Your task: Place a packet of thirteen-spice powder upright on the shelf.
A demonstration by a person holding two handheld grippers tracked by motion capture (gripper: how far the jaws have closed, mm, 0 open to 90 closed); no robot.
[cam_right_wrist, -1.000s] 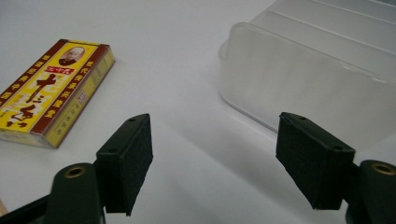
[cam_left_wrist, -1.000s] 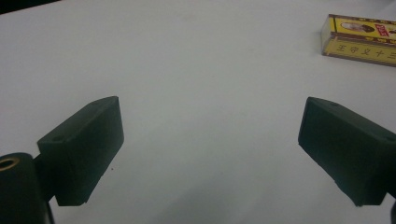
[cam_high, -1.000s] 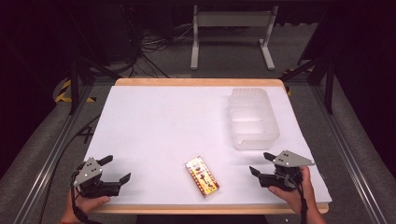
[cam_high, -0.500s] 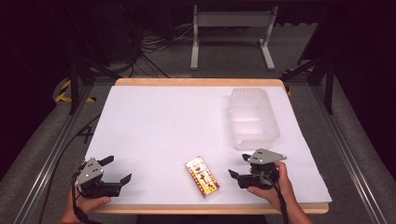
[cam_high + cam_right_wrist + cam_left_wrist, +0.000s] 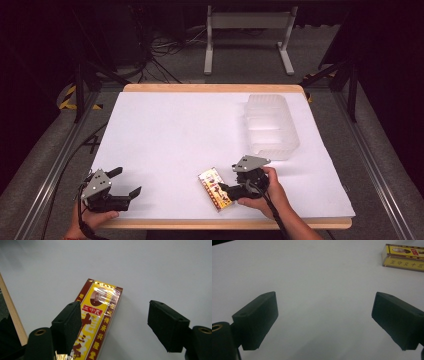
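- Table: white surface with a wooden edge showing at the near and far sides in the high view.
- Yellow and red box: lies flat near the front edge of the table, slightly right of centre, long axis angled toward the far left. Clear wrap glints on its printed face in the right gripper view.
- Right gripper: held in the person's right hand, resting low at the box's right side. Jaws stand wide apart, gripping nothing.
- Box relative to right gripper: in the right gripper view, the box runs up from the bottom edge just inside the left-hand jaw, which overlaps the box's long edge. Contact probably has not been made, but the angle does not settle it. The other jaw stands apart from the box, with bare table between.
- Left gripper: held at the front left corner of the table, well apart from the box. Jaws spread wide over bare white surface, holding nothing. The box appears at the top right corner of the left gripper view.
- Clear plastic container: sits at the far right of the table, beyond the right gripper and apart from it.
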